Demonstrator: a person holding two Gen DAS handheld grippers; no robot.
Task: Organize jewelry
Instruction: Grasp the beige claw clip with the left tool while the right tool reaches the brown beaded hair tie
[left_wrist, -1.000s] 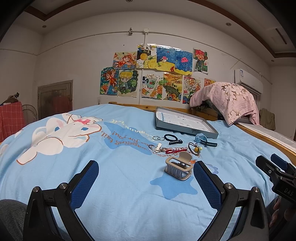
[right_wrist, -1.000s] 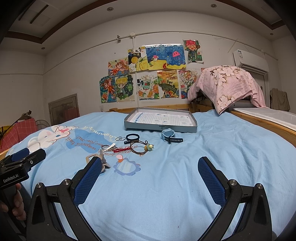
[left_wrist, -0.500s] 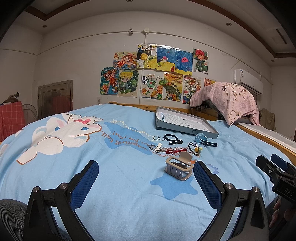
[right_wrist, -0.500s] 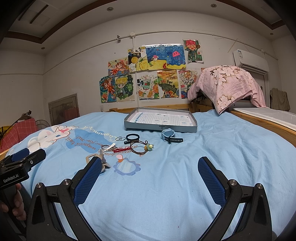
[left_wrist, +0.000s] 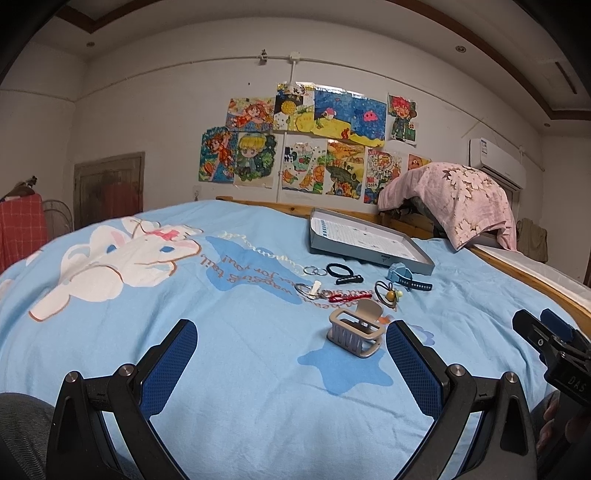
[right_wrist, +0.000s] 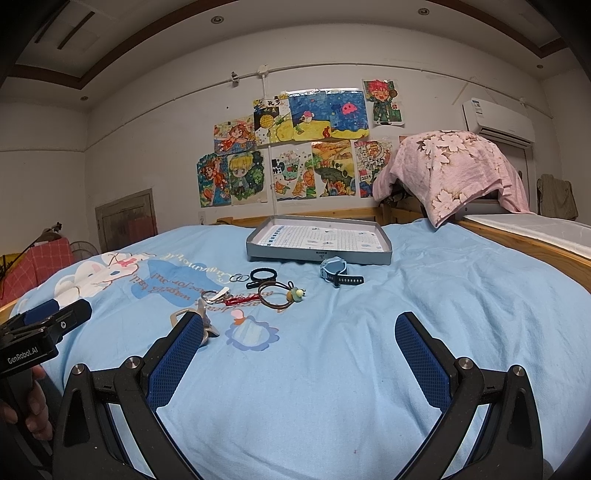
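With both sets of blue-padded fingers spread wide and holding nothing: left gripper (left_wrist: 291, 354) hovering low over the light-blue bedspread (left_wrist: 236, 373), right gripper (right_wrist: 299, 350) doing likewise. Lying loose on the cover just short of the grey tray (right_wrist: 317, 254): beige claw clip (left_wrist: 354, 332) nearest, then key rings (left_wrist: 315, 271), black hair ties (left_wrist: 338, 269), red cord (left_wrist: 349, 295), brown charm tie (right_wrist: 280, 293), blue watch (right_wrist: 336, 271) beside the tray wall.

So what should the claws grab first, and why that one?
Probably the left claw should ease forward and right to the grey hair clip. It lies nearest, just ahead of that claw's right finger; both claws are open and empty, and the tray holds no jewelry yet.
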